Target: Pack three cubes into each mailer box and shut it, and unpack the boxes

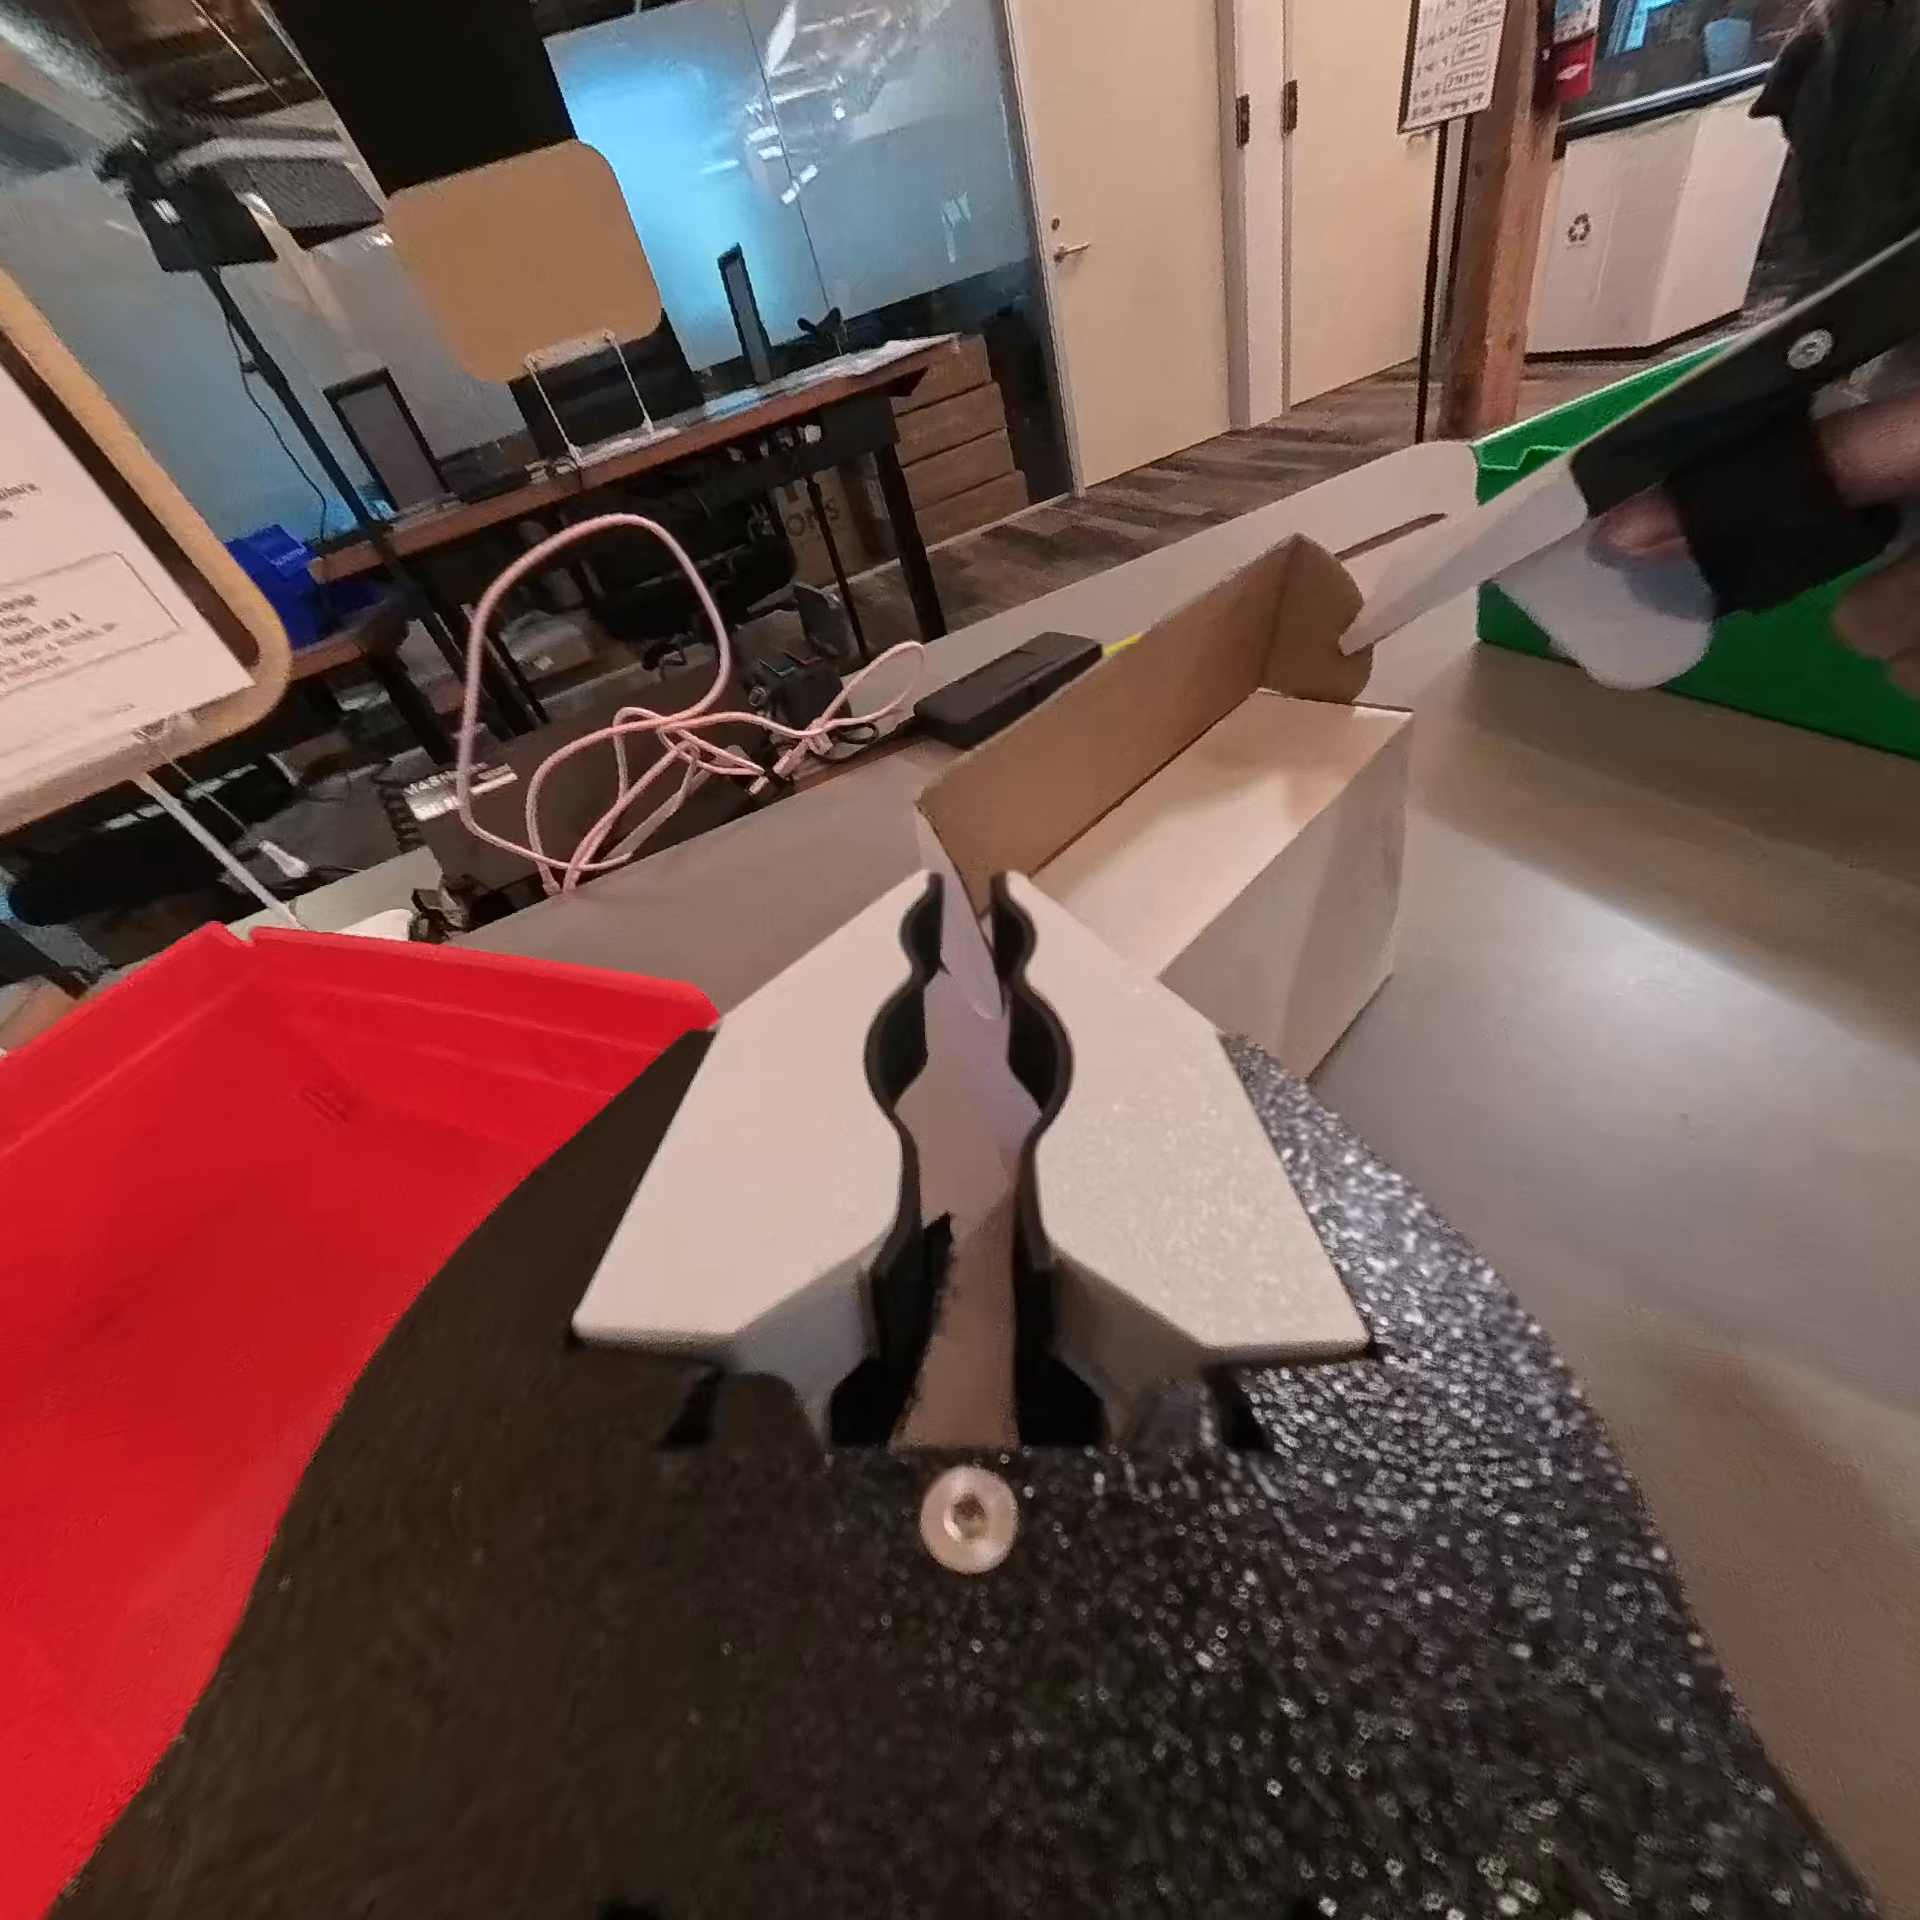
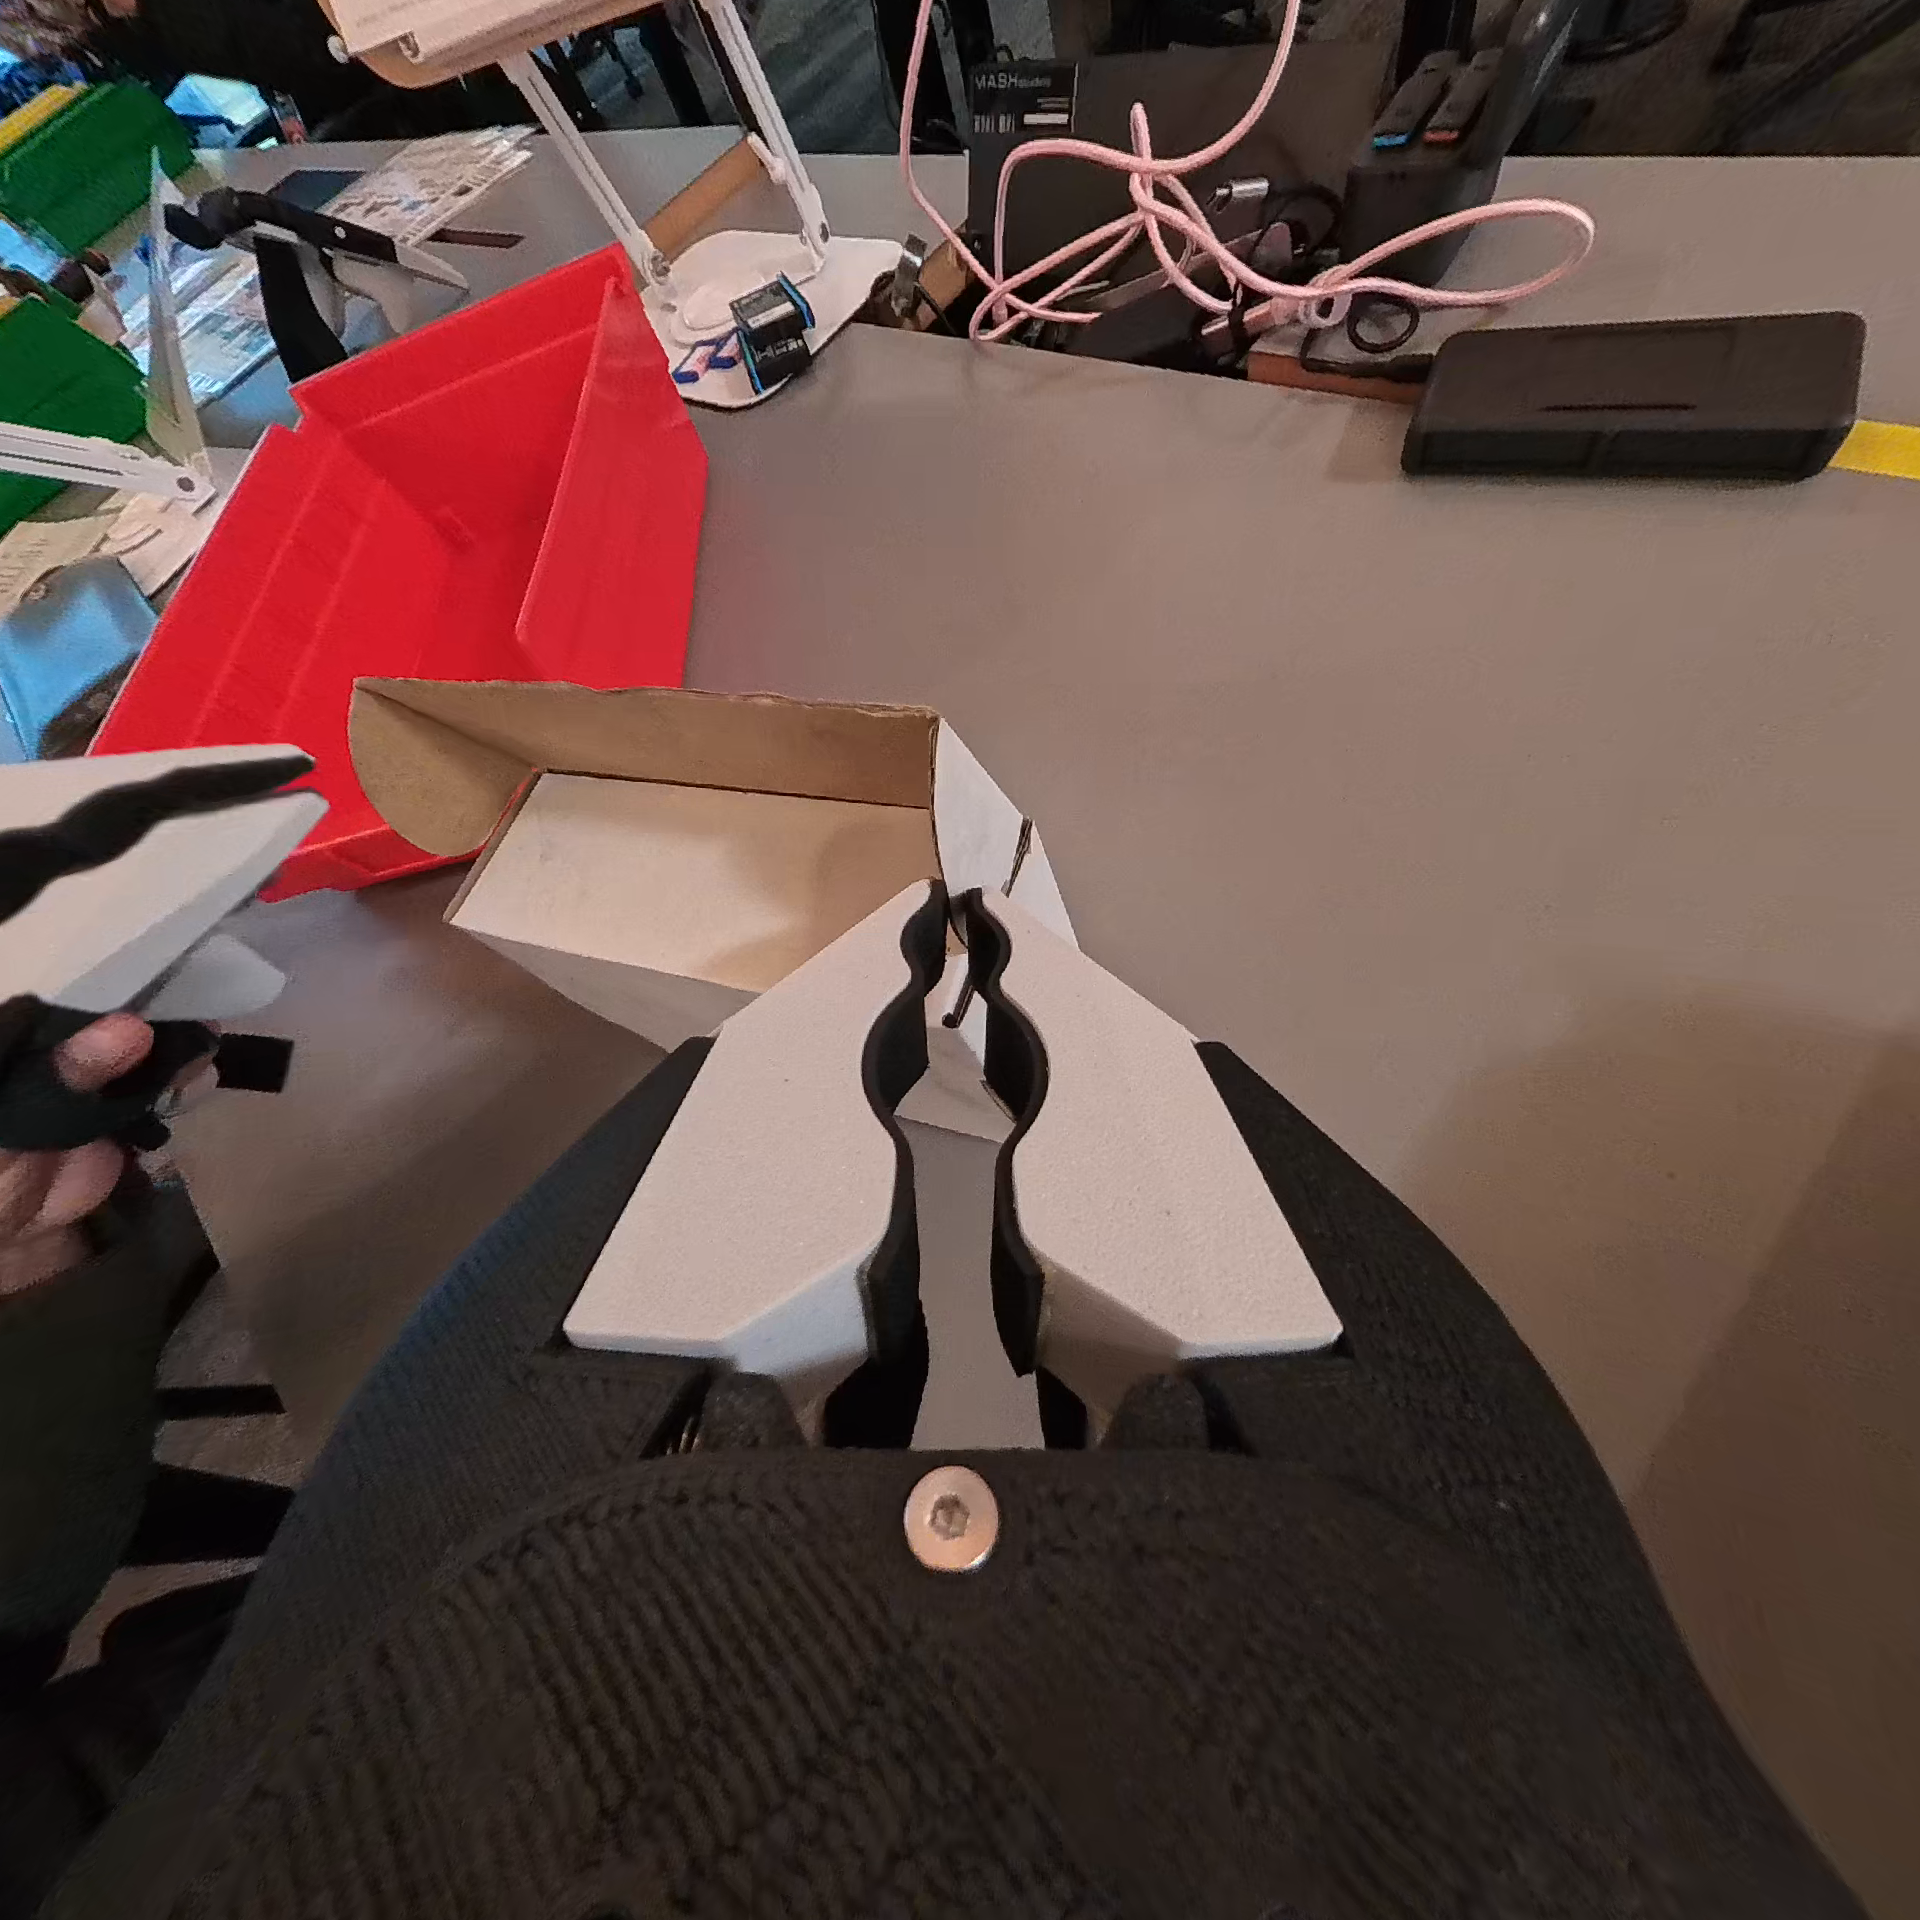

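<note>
A white mailer box [image 1: 1236, 800] with a brown inside lies on the grey table [image 1: 1610, 1039]; it also shows in the right wrist view [image 2: 665, 883]. A long brown-lined flap [image 2: 644, 738] stands up along its far edge, with an ear at each end. My left gripper [image 1: 964, 894] is shut on the white ear [image 1: 971, 961] at its end. My right gripper [image 2: 958, 902] is shut on the white ear [image 2: 982, 821] at the other end. The left gripper also shows in the right wrist view [image 2: 296, 784], and the right gripper in the left wrist view [image 1: 1361, 636]. No cubes are in view.
A red bin [image 2: 416, 540] sits just beyond the box on the left side. A green bin [image 1: 1766, 675] is behind the right gripper. A black case [image 2: 1631, 395], pink cables [image 2: 1195, 239] and a white stand [image 2: 748, 260] line the table's far edge. One gripper's finger ends stand about 15 cm off the other's. The black case [image 2: 1631, 395] lies some 35 cm from my right tips, 45 cm from my left tips. Look for it in the left wrist view [image 1: 1020, 674] too.
</note>
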Demonstrator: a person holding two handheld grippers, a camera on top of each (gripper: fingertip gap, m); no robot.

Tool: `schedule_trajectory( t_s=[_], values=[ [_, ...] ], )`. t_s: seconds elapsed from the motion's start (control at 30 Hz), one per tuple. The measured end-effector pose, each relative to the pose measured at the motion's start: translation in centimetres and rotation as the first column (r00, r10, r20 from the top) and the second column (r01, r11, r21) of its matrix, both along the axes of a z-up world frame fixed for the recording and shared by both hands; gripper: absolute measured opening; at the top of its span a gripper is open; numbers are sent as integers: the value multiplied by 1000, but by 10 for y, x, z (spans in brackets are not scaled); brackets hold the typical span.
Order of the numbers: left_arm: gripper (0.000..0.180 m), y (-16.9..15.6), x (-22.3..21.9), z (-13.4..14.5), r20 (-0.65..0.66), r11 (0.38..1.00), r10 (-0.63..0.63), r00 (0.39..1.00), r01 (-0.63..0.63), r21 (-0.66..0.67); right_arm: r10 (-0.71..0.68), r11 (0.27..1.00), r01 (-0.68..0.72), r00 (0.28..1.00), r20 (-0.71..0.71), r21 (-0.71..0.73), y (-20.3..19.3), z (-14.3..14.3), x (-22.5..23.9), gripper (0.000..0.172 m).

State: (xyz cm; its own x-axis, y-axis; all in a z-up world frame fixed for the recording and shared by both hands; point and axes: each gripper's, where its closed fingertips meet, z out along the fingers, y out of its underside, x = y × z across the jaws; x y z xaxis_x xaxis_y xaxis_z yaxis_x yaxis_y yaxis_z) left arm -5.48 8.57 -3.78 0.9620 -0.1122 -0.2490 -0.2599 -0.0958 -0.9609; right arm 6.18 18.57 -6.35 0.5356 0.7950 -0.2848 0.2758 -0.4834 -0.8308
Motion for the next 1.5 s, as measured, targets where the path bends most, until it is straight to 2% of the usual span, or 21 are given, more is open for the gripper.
schedule_trajectory(
  t_s=[0.13,0.23,0.5,0.73,0.97,1.23,1.37,1.4,1.5],
  values=[
    [20,5,1,-17,-16,994,11,1000,-13,-105,-4,1000,4,1000,-2,5,-1,0,0,1],
    [4,11,-7,-23,-74,987,72,995,-82,-141,5,1000,-5,1000,-8,4,-3,0,-1,1],
    [1,14,-4,-14,101,976,11,995,11,-217,-34,999,34,999,12,20,-2,-1,4,1],
    [5,18,-3,-21,164,951,-13,986,62,-302,-50,997,47,997,57,55,-6,-1,1,1],
    [6,21,-2,-24,181,947,-10,983,68,-315,-71,994,61,992,108,91,-8,-1,0,1],
    [5,17,-3,-39,88,939,7,996,24,-342,-71,993,59,989,131,98,-10,-14,2,0],
    [5,15,-2,-39,58,949,-5,998,23,-314,-63,992,51,992,111,116,-11,-15,2,1],
    [18,14,-2,-36,60,954,2,998,16,-298,-63,992,52,993,98,113,-12,-14,2,5],
    [57,1,-7,-20,32,973,26,999,-18,-231,-112,983,101,992,64,152,-13,-5,15,44]
  ],
)
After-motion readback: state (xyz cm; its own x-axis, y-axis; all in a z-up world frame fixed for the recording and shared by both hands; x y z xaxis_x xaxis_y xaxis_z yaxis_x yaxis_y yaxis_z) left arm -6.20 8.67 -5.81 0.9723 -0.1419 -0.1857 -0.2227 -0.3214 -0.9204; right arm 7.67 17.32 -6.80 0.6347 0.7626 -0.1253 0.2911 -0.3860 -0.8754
